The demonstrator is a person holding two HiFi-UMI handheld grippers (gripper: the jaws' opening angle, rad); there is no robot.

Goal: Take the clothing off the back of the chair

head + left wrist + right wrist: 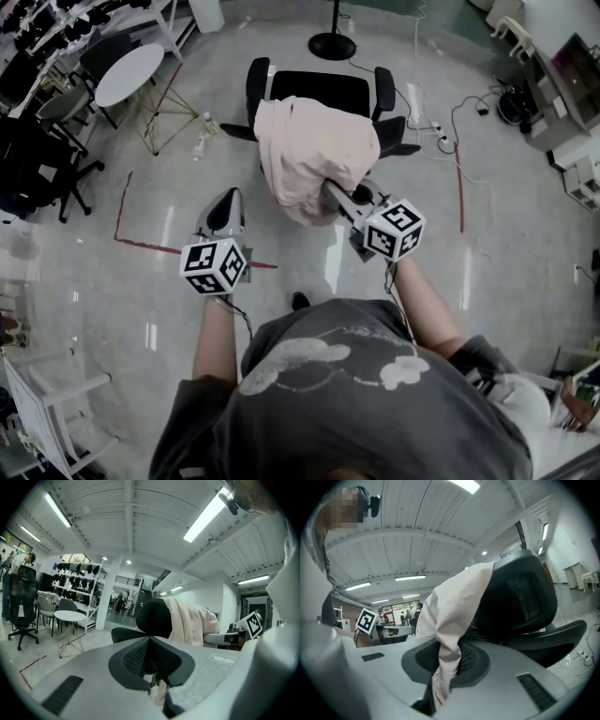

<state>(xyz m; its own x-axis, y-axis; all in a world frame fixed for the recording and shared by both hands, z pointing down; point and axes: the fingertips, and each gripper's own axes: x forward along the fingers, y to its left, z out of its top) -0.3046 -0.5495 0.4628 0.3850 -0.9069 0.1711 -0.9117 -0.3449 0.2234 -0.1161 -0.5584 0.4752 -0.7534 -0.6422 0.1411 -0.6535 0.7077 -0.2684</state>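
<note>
Soft, pale-pink garment [314, 150] draped in folds over the black mesh-backed chair [323, 89]. Right gripper [440, 667] pinches a hanging fold; left gripper [150, 641] pressed together, empty.

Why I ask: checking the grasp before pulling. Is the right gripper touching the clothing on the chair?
Touching. The right gripper view shows the right gripper shut on a fold of the clothing, its pads pressing it.
</note>
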